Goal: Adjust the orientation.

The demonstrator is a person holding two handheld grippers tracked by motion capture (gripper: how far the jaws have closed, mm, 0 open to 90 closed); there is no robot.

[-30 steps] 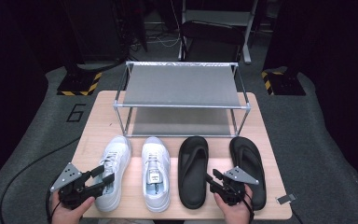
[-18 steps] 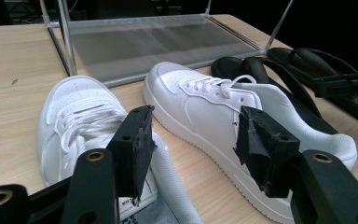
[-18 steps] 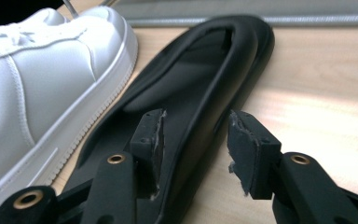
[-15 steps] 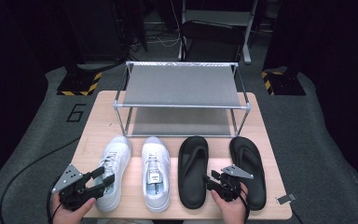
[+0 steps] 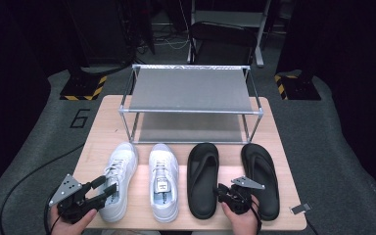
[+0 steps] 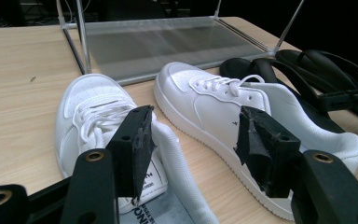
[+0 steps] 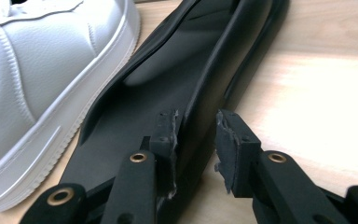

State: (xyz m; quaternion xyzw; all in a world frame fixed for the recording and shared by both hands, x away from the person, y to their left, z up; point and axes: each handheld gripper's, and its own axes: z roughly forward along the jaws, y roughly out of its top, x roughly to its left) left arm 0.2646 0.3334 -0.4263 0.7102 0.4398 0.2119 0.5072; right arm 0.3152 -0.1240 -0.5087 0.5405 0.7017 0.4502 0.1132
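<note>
Two white sneakers and two black flip-flops lie side by side on the wooden table [image 5: 98, 132]. My left gripper [image 5: 105, 186] [image 6: 193, 149] stands open at the heel of the left sneaker [image 5: 122, 164] [image 6: 93, 112], whose padded collar lies between the jaws; neither pad presses on it. My right gripper [image 5: 227, 191] [image 7: 196, 140] is low at the heel of the left flip-flop [image 5: 203, 171] [image 7: 168, 70]. Its jaws have just been closing with the flip-flop's right rim between them: one pad lies against the rim, the other stands a sliver off it.
A metal shoe rack [image 5: 191, 90] with two grey shelves stands at the back of the table. The second sneaker [image 5: 164, 181] [image 6: 214, 102] and the second flip-flop [image 5: 262, 176] lie close on either side of the left flip-flop. Dark floor surrounds the table.
My right gripper has sunk onto the left flip-flop's heel and its jaws have narrowed around the rim. The left gripper has stayed put at the sneaker's heel.
</note>
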